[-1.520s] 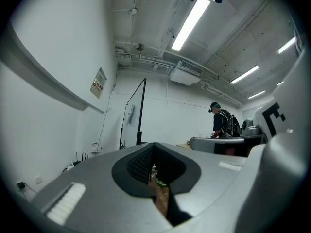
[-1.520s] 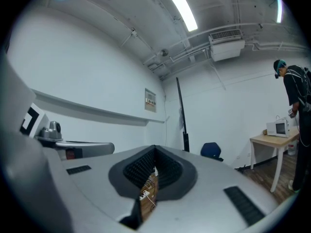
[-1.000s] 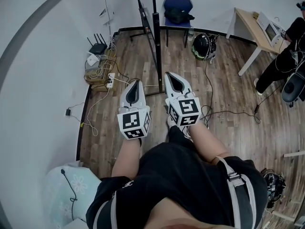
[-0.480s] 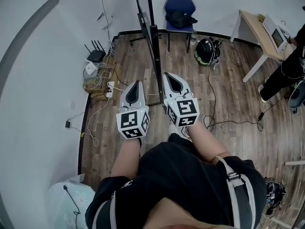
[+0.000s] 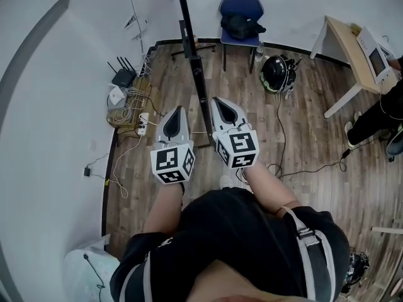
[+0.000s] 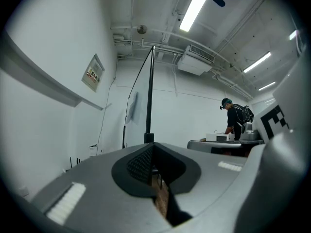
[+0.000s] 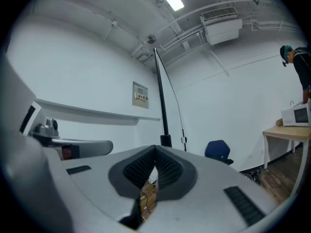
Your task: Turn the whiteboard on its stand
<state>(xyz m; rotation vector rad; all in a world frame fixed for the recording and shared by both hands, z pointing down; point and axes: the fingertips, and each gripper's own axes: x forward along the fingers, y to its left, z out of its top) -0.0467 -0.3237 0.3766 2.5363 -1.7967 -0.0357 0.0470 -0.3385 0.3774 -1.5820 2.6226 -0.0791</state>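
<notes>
The whiteboard [image 5: 191, 43] stood edge-on just ahead of your tools, with its stand post [image 5: 203, 115] running down between them in the head view. Over the last second you had carried both grippers closer to it, and the router [image 5: 124, 77] by the wall had drawn nearer the left gripper [image 5: 177, 110]. That gripper and the right gripper [image 5: 221, 100] both had their jaws pressed together on nothing, and neither touched the frame. By my reading you were only approaching and the turn had not begun. A chair [image 5: 241, 10] sat beyond the board.
</notes>
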